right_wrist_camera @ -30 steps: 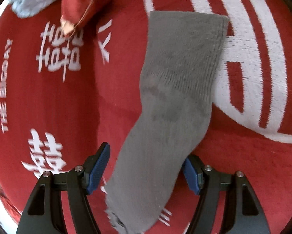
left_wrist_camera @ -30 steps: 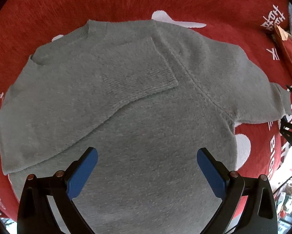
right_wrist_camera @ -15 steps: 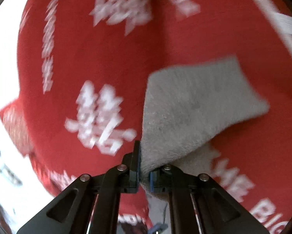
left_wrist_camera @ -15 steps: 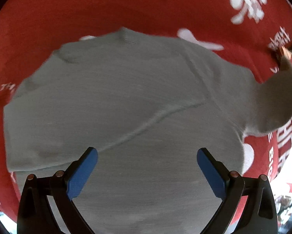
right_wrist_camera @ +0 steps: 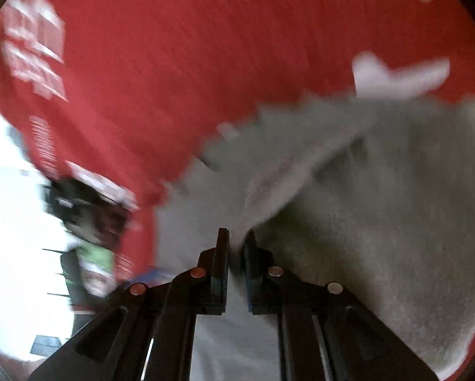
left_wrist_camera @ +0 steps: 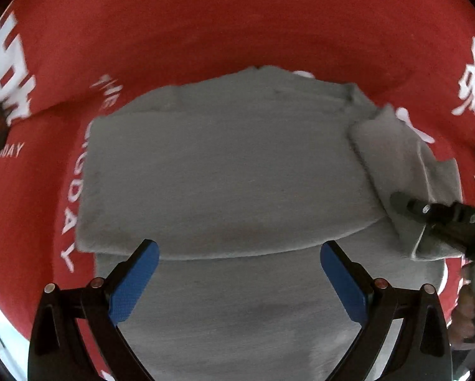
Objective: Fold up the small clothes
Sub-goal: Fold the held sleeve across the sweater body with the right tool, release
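A small grey knit sweater [left_wrist_camera: 224, 171] lies on a red cloth with white lettering [left_wrist_camera: 205, 25]. One sleeve is folded across its body. My left gripper [left_wrist_camera: 237, 273] is open and empty, hovering over the sweater's lower part. My right gripper [right_wrist_camera: 236, 244] is shut on the other grey sleeve [right_wrist_camera: 348, 171] and holds it lifted over the sweater's right side. It shows in the left wrist view [left_wrist_camera: 399, 203] as a dark finger pinching the sleeve [left_wrist_camera: 396, 146]. The right wrist view is blurred.
The red cloth [right_wrist_camera: 190, 47] covers the whole work surface. At its left edge in the right wrist view there is bright floor and dark blurred clutter [right_wrist_camera: 85, 209]. A hand [left_wrist_camera: 472, 304] shows at the right edge of the left wrist view.
My right gripper closed on the right sleeve, lifted it and carried it inward over the sweater body. My left gripper stayed open and shifted over the sweater.
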The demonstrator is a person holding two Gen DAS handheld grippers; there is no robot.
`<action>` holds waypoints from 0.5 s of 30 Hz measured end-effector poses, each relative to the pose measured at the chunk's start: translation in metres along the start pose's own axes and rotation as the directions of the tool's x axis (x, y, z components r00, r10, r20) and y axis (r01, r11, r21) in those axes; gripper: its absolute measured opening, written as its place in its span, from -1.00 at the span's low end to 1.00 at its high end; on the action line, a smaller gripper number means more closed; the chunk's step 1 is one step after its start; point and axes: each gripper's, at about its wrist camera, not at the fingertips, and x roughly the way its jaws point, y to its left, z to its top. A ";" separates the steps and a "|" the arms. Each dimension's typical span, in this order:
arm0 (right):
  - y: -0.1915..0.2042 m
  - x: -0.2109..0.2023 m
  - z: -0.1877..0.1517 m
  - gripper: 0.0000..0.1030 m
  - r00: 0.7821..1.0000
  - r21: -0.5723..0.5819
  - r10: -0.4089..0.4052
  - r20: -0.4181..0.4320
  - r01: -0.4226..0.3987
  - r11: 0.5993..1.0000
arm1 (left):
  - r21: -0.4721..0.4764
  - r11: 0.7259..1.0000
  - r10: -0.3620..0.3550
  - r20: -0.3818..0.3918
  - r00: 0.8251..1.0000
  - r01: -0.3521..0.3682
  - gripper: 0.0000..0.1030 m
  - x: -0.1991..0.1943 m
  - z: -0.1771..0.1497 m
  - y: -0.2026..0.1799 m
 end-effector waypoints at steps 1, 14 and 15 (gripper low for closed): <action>-0.004 0.004 -0.001 -0.68 1.000 0.032 -0.001 0.000 0.001 0.999 | -0.017 1.000 -0.004 0.003 1.000 0.004 0.97 -0.001 -0.002 0.010; -0.004 -0.016 0.041 -0.85 0.970 0.198 0.134 0.202 -0.174 0.965 | -0.199 0.898 -0.388 0.064 0.920 0.392 0.97 -0.003 0.006 0.058; 0.011 -0.011 0.041 -0.85 0.971 0.135 0.150 0.186 -0.177 0.975 | -0.215 0.874 -0.433 0.066 0.899 0.437 0.97 0.000 0.009 0.062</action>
